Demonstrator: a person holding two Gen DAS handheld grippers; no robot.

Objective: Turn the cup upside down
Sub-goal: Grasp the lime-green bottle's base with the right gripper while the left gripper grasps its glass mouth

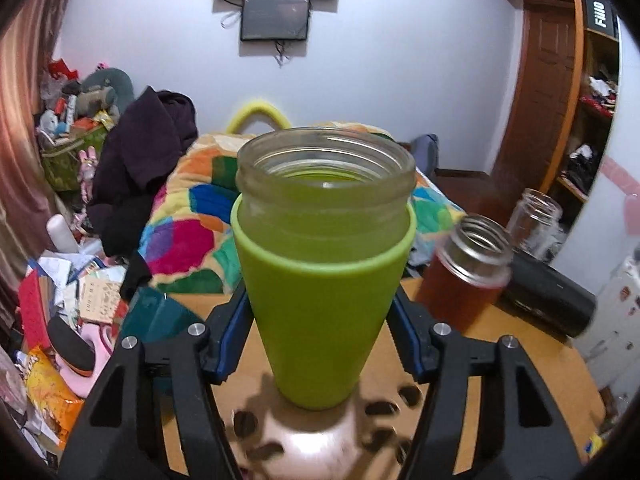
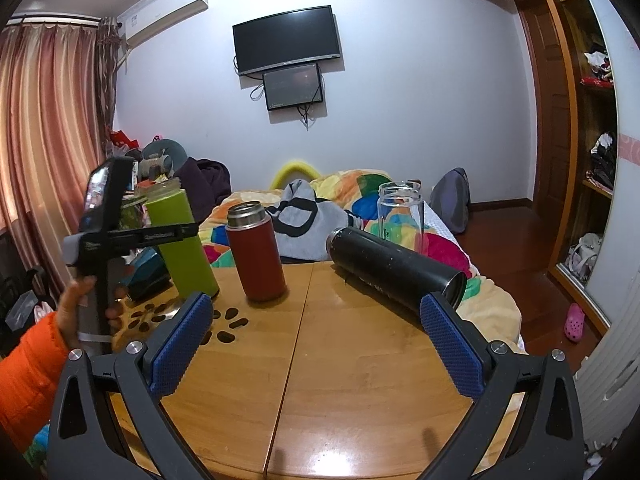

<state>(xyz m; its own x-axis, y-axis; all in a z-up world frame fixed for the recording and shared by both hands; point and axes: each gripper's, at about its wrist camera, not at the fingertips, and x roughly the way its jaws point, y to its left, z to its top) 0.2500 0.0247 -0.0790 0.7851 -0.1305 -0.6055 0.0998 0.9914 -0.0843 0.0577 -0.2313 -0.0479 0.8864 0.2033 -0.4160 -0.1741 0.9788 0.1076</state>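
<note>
A glass cup in a green sleeve (image 1: pixel 320 280) stands mouth-up, slightly tilted, at the table's left side. My left gripper (image 1: pixel 320 312) is shut on its lower body, blue pads (image 1: pixel 236 328) pressing both sides. In the right wrist view the green cup (image 2: pixel 180 240) shows at the left with the left gripper's body (image 2: pixel 104 220) across it, held by a hand in an orange sleeve. My right gripper (image 2: pixel 320 344) is open and empty above the wooden table (image 2: pixel 320 400), well to the right of the cup.
A red flask (image 2: pixel 258 256) stands upright near the cup. A black flask (image 2: pixel 396 272) lies on its side at the right. A clear glass (image 2: pixel 400 216) stands behind it. A teal box (image 2: pixel 144 272) sits at the left edge. A bed with a colourful quilt (image 1: pixel 192 224) lies beyond.
</note>
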